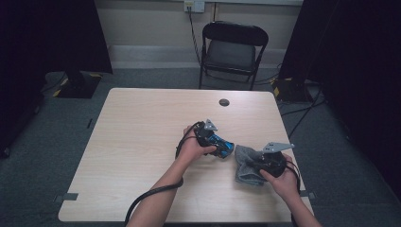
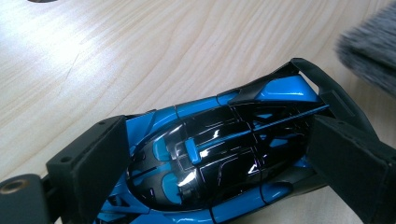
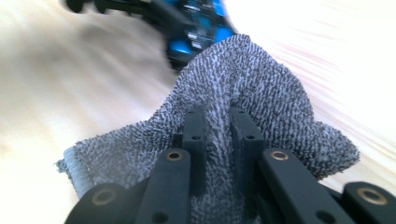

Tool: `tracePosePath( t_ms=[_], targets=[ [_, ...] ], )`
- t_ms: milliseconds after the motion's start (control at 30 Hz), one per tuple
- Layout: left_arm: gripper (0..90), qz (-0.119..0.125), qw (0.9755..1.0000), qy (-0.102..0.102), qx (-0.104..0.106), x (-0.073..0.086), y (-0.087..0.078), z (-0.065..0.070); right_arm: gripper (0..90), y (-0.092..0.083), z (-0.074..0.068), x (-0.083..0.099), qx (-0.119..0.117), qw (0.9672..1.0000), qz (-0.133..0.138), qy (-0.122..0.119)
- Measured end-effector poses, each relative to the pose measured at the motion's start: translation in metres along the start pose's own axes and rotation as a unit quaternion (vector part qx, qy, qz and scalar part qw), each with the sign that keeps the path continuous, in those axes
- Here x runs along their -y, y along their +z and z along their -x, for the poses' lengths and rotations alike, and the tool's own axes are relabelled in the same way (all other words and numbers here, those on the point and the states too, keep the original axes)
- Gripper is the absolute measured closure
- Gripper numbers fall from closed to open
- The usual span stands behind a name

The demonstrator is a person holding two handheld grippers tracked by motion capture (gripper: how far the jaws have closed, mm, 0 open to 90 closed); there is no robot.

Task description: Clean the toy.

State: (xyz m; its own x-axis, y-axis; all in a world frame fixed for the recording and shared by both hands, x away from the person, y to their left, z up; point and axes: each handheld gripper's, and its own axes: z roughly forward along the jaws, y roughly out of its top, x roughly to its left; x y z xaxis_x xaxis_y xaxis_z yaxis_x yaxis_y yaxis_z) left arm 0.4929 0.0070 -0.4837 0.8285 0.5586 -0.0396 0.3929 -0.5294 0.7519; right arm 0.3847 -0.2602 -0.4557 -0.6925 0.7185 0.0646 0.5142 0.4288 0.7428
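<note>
**Toy car clamped at left, grey cloth pinched at right**

Grippers sit side by side toward the right half of a pale wooden table (image 1: pixel 142 127), one in each of the person's hands. The left gripper (image 1: pixel 226 150) is clenched across a blue and black toy car (image 2: pixel 219 158); in the left gripper view its two black jaws press against the car's flanks, one on each side, and the car's glossy roof faces the camera between them. The car's underside looks to rest on the tabletop, though the contact itself is hidden.

Just beside the car, on the side away from the left hand (image 1: pixel 194 149), lies a grey towel (image 1: pixel 247 165). The right gripper (image 3: pixel 217 135) is closed on a fold of it: in the right gripper view the jaws stand nearly together with a ridge of the looped fabric squeezed between them, and the rest of the towel bunches up ahead of the tips. Beyond that bunch, the blue car appears blurred, very near the towel's far edge. The right hand (image 1: pixel 283 182) grips its tool from behind.
</note>
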Motion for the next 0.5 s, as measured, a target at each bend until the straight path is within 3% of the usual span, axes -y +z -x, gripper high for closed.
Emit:
tracePosePath(
  t_ms=[100,333,500],
  targets=[
    [5.9,-0.005,1.0,0.002,0.001,-0.001,0.0,0.0,78.4,0.009,0.014,0.002,0.021,0.9996,-0.012,0.015],
    [6.0,-0.007,1.0,0.002,0.001,-0.001,0.0,0.0,78.3,0.024,0.023,0.0,0.048,0.9982,-0.024,0.026],
    [6.0,-0.001,1.0,0.002,0.001,0.0,0.0,0.001,78.2,0.038,0.023,-0.006,0.041,0.9984,-0.022,0.031]
  ],
)
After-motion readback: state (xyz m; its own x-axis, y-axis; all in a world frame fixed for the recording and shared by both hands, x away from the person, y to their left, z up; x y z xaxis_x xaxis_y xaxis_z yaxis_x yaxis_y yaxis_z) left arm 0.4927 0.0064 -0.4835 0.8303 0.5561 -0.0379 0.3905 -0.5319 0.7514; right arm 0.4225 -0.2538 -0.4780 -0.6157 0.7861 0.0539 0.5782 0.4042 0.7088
